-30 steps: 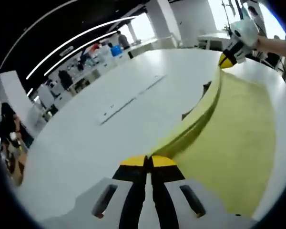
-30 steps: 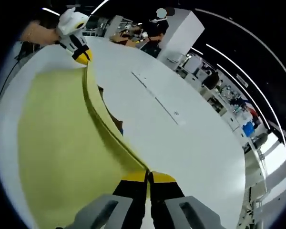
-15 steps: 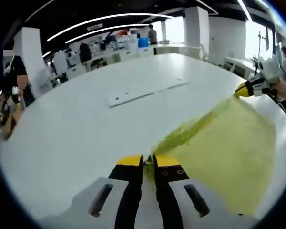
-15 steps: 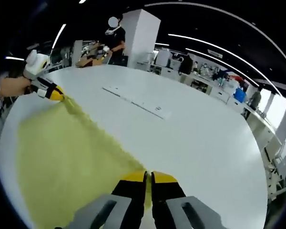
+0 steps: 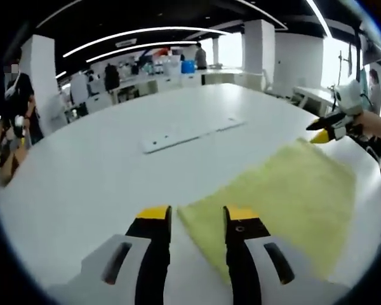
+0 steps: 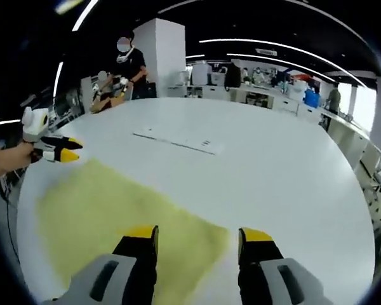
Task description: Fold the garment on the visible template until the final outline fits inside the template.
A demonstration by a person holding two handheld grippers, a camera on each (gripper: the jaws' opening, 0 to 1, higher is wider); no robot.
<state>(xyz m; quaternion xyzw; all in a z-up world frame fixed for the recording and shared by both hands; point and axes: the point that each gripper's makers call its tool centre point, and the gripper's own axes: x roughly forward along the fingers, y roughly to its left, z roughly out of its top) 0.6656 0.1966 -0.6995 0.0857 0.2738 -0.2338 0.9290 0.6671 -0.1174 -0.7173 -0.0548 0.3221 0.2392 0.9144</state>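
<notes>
Two views differ: left gripper view shows your right gripper (image 5: 322, 130), right gripper view your left gripper (image 6: 68, 150). Both released wide, empty; flat yellow fabric garment (image 5: 286, 197) lies on white round table (image 5: 101, 178).

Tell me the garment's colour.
Plain pale yellow garment, clearest in the right gripper view.

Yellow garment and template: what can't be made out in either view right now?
- Flat yellow fabric garment: near edge hidden behind the left tool in the left gripper view, and behind the right tool in the right gripper view.
- Template outline: cannot be made out on the white round table.
- Thin white strip: markings too small.
</notes>
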